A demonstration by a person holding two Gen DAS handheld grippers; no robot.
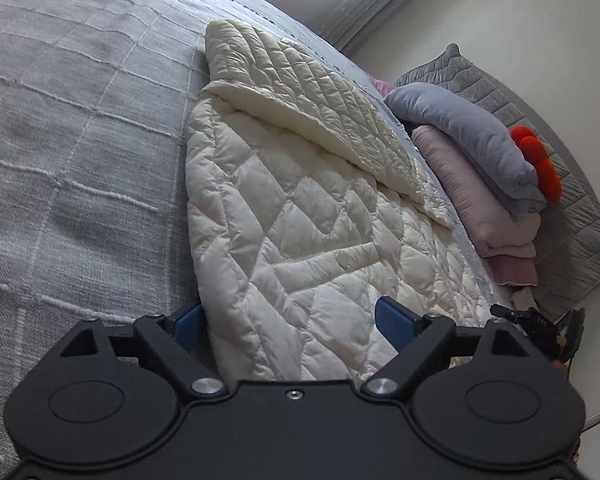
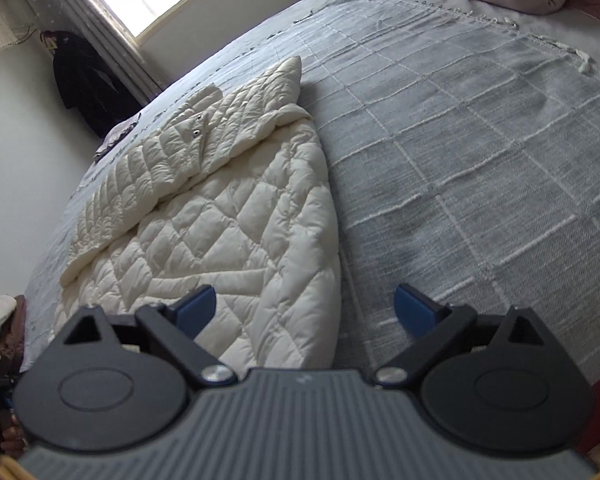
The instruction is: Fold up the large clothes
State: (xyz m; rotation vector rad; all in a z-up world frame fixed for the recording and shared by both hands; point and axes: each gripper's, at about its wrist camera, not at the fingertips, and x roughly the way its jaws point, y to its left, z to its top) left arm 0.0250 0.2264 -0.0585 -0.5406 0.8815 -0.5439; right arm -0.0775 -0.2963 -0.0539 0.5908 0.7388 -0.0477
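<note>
My left gripper stands wide apart over the near edge of the cream jacket, pads clear of it. The jacket lies part-folded on the grey bed. My right gripper gapes too, holding nothing.

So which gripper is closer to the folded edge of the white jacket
Both are close; neither is clearly nearer. The open left gripper straddles one side edge of the white jacket. The open right gripper straddles the opposite edge, one finger over bedspread.
</note>
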